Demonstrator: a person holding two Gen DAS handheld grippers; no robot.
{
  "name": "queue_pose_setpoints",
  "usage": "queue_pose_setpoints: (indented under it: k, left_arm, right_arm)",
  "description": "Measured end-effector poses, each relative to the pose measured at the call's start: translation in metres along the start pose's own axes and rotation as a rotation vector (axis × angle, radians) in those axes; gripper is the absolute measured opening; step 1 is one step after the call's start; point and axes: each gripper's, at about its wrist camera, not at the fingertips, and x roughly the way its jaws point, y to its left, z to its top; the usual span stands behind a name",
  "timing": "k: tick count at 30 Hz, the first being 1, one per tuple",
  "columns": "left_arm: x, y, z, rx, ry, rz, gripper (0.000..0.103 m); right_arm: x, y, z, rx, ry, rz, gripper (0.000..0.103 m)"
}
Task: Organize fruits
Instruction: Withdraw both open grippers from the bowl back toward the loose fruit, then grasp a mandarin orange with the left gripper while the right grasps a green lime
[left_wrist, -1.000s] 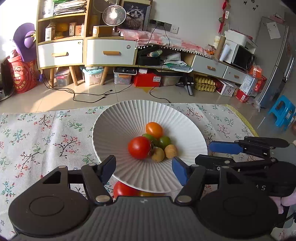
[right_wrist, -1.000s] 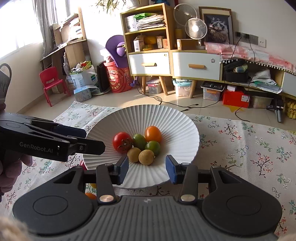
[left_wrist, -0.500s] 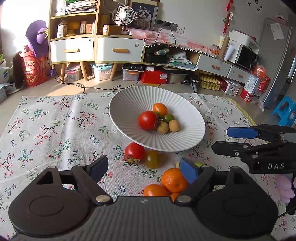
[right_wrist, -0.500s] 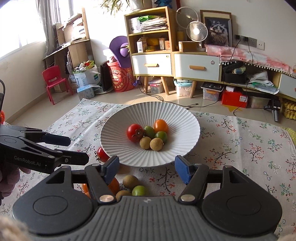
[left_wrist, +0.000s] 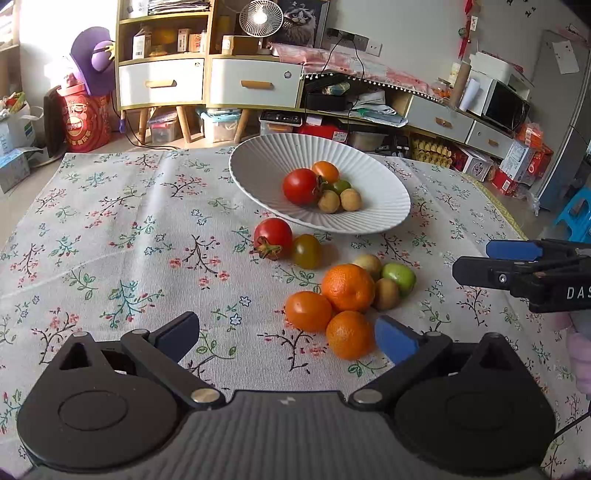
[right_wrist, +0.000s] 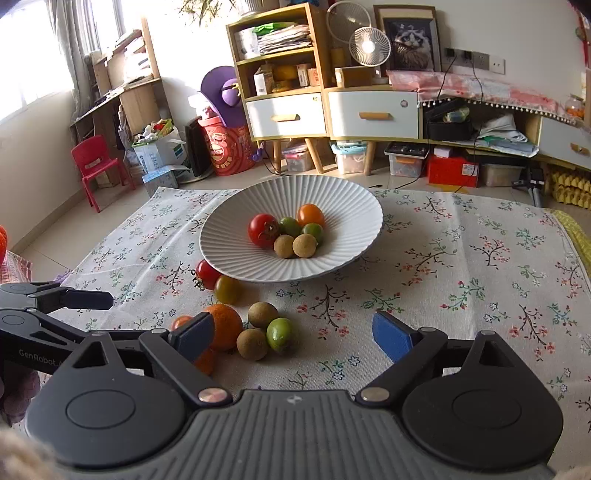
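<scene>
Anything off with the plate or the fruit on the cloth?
Yes. The white plate sits tilted: its near rim rests on a red tomato and a dark olive tomato on the tablecloth. Oranges and small fruits lie loose nearby, outside the plate.

Left wrist: angled down over tablecloth (left_wrist: 110, 229) | Right wrist: same, from right | Shared: white bowl (left_wrist: 258, 162), mid-frame

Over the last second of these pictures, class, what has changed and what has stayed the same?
Both cameras pulled back from the white plate, bringing the loose fruit on the tablecloth into view. The left hand-held gripper and right hand-held gripper have just been opening; nothing is gripped in either. The plate and its fruit, led by the red tomato, stayed put.
</scene>
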Motion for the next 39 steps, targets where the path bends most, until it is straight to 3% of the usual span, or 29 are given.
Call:
queue_pose_setpoints:
  k: [8, 13, 19, 25, 34, 39]
  left_arm:
    - [0.008, -0.008, -0.033, 0.017, 0.048, 0.027, 0.097]
    - [0.012, -0.022, -0.046, 0.079, 0.037, 0.041, 0.097]
    - [0.017, -0.037, -0.051, 0.148, -0.005, 0.052, 0.097]
    - [0.02, -0.041, -0.053, 0.14, -0.048, 0.062, 0.098]
    - [0.024, -0.044, -0.045, 0.12, -0.026, 0.082, 0.098]
    - [0.024, -0.044, -0.044, 0.119, -0.03, 0.077, 0.097]
  right_arm:
    - [0.001, -0.004, -0.021, -0.027, 0.064, -0.069, 0.095]
    - [0.004, -0.005, -0.028, -0.032, 0.082, -0.085, 0.095]
    - [0.016, -0.004, -0.033, -0.054, 0.102, -0.098, 0.095]
    - [0.026, -0.001, -0.037, -0.094, 0.111, -0.114, 0.095]
    - [0.035, 0.0, -0.034, -0.128, 0.073, -0.106, 0.097]
    - [0.037, 0.001, -0.031, -0.151, 0.048, -0.086, 0.084]
